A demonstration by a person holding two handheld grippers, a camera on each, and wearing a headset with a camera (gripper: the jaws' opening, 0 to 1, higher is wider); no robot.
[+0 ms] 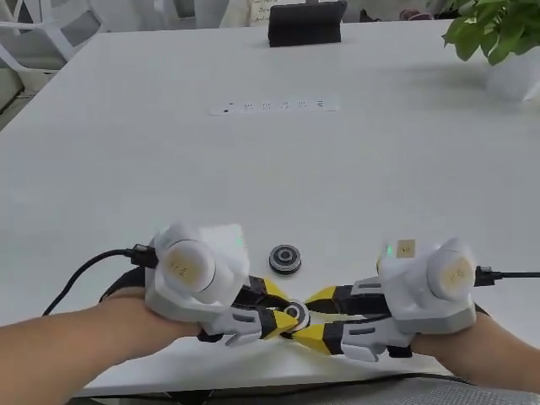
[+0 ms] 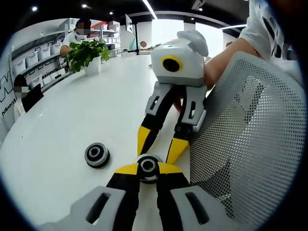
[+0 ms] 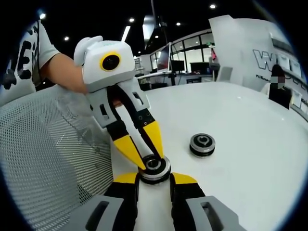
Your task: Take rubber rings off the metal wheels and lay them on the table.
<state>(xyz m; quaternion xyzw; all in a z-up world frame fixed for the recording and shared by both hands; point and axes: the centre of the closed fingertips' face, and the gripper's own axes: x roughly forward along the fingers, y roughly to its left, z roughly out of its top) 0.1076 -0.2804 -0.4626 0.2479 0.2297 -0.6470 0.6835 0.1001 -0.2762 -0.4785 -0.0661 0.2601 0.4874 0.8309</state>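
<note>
Head view: left gripper (image 1: 281, 321), right gripper (image 1: 306, 322) meet at near surface (image 1: 380, 169) edge, both fingers closed narrow on one wheel (image 1: 294, 314). Second wheel (image 1: 285, 259) just beyond. Ring (image 3: 165, 167) likely soft, stretchy, grippy; wheel stiff, slick. Pinch ring's outer edge.

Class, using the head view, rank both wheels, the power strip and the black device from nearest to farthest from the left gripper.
1. Gripped wheel, at the left gripper tips.
2. Loose wheel, just beyond it.
3. Power strip, mid-table.
4. Black device, at the far edge.
</note>
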